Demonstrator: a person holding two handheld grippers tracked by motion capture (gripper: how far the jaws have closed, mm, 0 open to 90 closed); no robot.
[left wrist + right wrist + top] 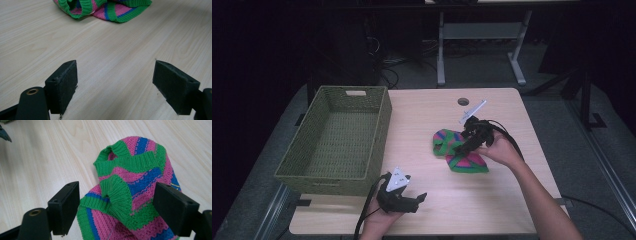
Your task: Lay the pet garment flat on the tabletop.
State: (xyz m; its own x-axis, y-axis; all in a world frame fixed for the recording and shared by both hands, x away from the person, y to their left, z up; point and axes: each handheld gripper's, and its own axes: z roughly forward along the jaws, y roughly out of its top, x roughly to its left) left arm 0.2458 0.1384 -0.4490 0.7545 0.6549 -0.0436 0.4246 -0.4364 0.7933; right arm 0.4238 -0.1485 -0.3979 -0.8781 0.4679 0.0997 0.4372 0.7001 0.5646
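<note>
Left gripper (116, 82) jaws spread wide (nothing between), bare wooden table (112, 47), striped knitted garment (105, 7) beyond

Knit garment (459, 149): small, ribbed, striped in pink, blue and green, with green ribbed cuffs and hems. Crumpled, lying in a loose heap with folds standing up. One green-edged opening faces upward at the far end (117, 151); a second ribbed cuff puckers in the middle. Location: on the table, right of centre, well apart from the basket. Edge seen low across the table (105, 10).
</note>
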